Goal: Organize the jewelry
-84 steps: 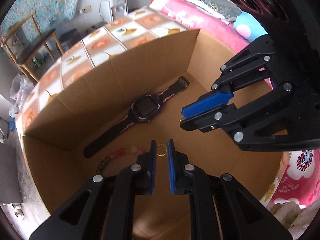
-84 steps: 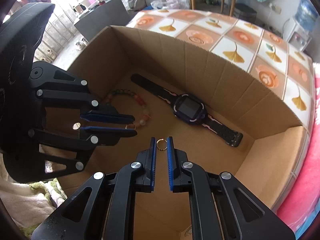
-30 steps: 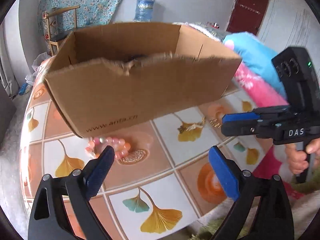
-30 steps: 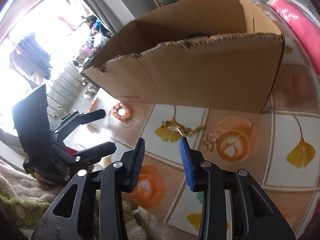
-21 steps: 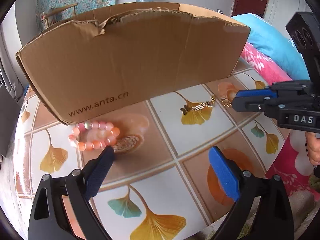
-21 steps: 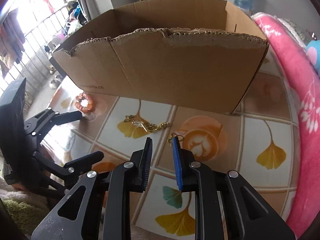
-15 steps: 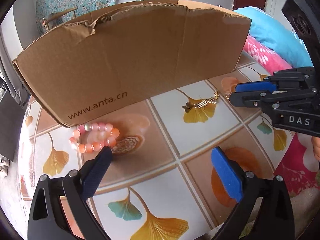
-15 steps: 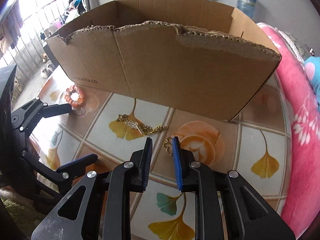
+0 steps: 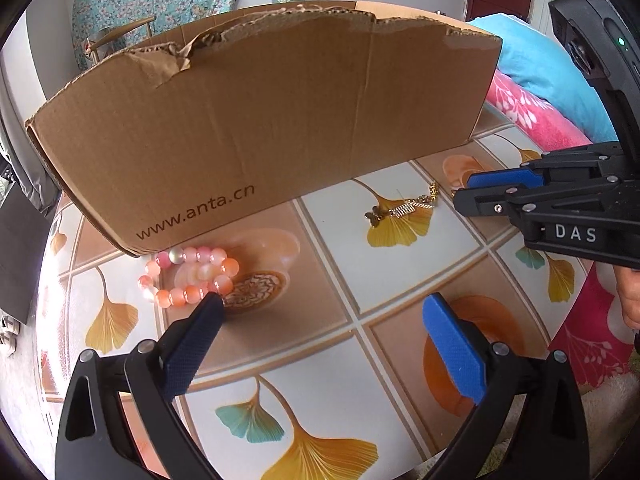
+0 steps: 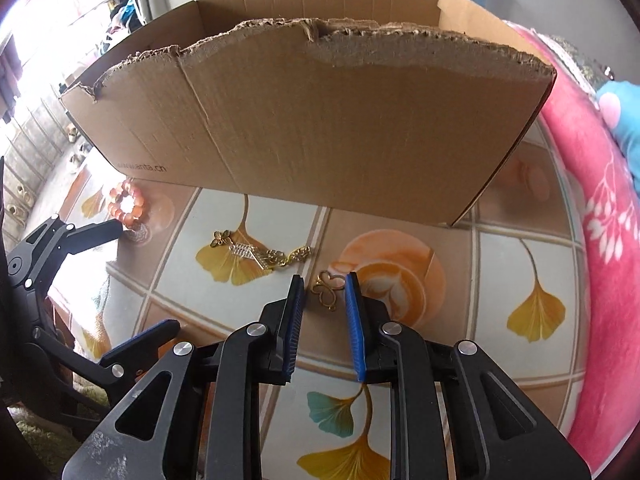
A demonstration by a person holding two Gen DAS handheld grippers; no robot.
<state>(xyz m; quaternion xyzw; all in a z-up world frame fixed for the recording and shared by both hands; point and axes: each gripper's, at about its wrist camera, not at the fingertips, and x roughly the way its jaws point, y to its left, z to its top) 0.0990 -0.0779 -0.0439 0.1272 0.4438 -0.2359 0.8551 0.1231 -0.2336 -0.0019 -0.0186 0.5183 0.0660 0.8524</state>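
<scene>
Cardboard hides the inside of the box (image 10: 320,128): both wrist views meet only its near wall, torn along the top edge, with "www.anta.cn" printed low on the left. Whether anything lies in it cannot be told from here.

Between the blue pads of the right gripper (image 10: 323,280) sits a small gold openwork charm (image 10: 328,286), looped like a butterfly or clover, flat on the ginkgo-patterned tabletop (image 10: 520,264). The pads flank it with a narrow gap on each side, parted and not clamped; contact with the left pad looks close but is hard to judge. Just beyond the tips, a gold chain (image 10: 256,254) with a small butterfly and a ridged bar piece lies stretched across a yellow leaf tile, near the box's foot.

The left gripper (image 9: 320,304) stands wide apart, holding nothing. Its left fingertip (image 9: 208,304) is just beside, perhaps touching, a bracelet of pink and orange beads (image 9: 188,276), which lies in a ring against the box's lower left corner.
</scene>
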